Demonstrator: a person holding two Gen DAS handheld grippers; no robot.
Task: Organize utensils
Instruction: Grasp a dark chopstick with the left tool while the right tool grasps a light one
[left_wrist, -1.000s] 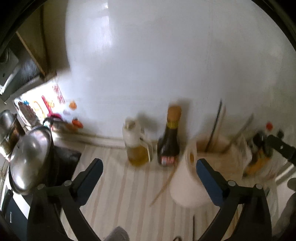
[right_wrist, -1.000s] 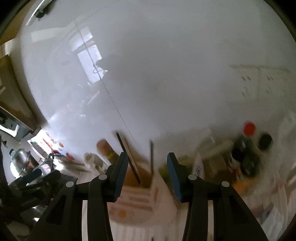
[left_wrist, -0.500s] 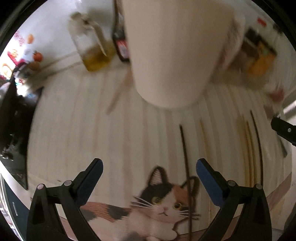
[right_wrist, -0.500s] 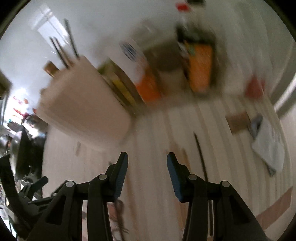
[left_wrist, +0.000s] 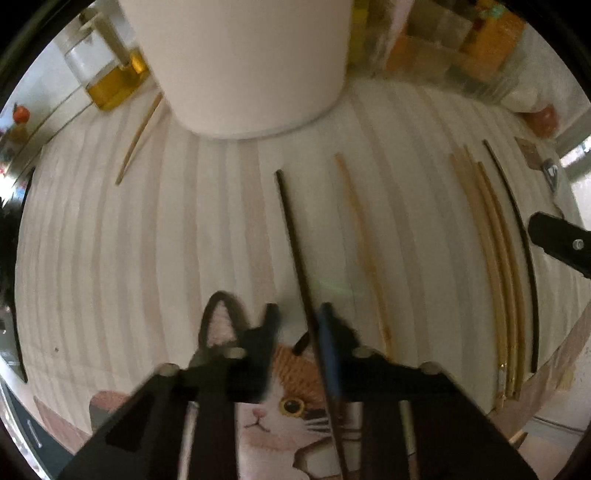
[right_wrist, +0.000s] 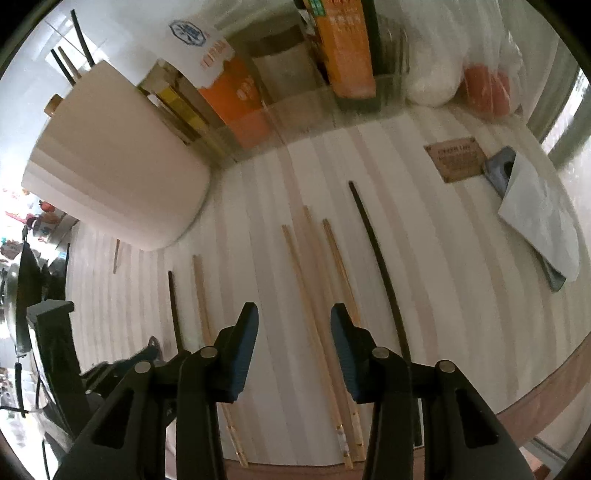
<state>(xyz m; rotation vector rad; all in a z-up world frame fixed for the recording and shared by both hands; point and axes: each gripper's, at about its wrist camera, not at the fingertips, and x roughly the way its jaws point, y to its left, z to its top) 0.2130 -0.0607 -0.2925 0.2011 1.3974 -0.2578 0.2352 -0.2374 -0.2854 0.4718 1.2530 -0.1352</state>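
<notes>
Centrally, a dark chopstick (left_wrist: 291, 240) lies on the striped mat (left_wrist: 147, 258), running from mid-frame down between the left gripper (left_wrist: 297, 319) fingers, which are closed on it. Step in hand: first pickup. 3 pale chopsticks (right_wrist: 317, 295) lie lower centre of the right view, running between the right gripper (right_wrist: 293, 325) fingers, which are closing, not yet pressing. White holder (right_wrist: 118, 173) stands upper left, sticks already in it. Next move likely calls for a clean lift, then tipping upright into the holder.
</notes>
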